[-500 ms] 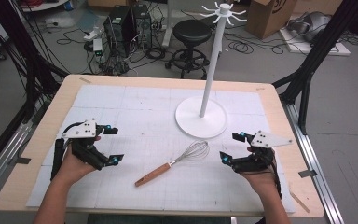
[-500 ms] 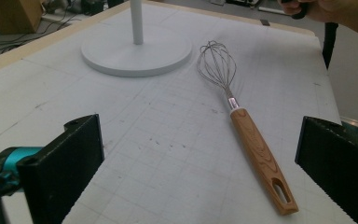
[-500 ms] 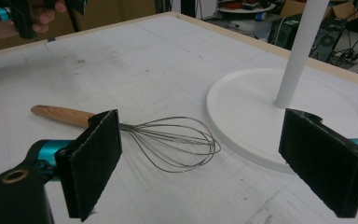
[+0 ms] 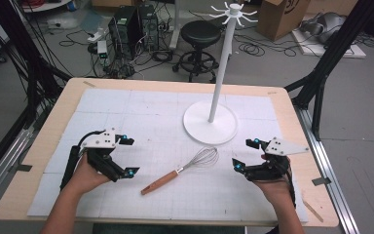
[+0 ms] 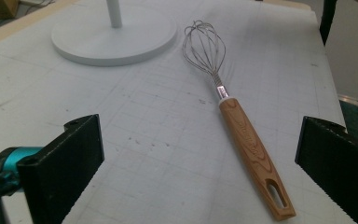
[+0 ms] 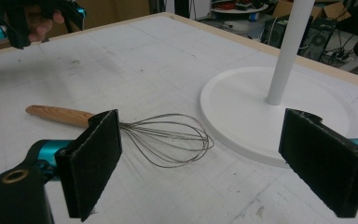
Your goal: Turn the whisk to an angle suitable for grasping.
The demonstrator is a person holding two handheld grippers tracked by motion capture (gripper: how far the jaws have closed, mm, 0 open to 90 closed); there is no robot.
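Whisk [image 4: 181, 169] lies flat between 2 spread, empty hand-held grippers.
Left hand-held gripper [image 4: 126, 156] at 9 o'clock, right hand-held gripper [image 4: 244, 153] at 3; stand [image 4: 210, 122] at 12.

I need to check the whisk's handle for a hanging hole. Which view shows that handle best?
The left gripper view: the whisk handle lies close and whole, its end slot plain. The high view shows the handle small; in the right gripper view a jaw hides part of it.
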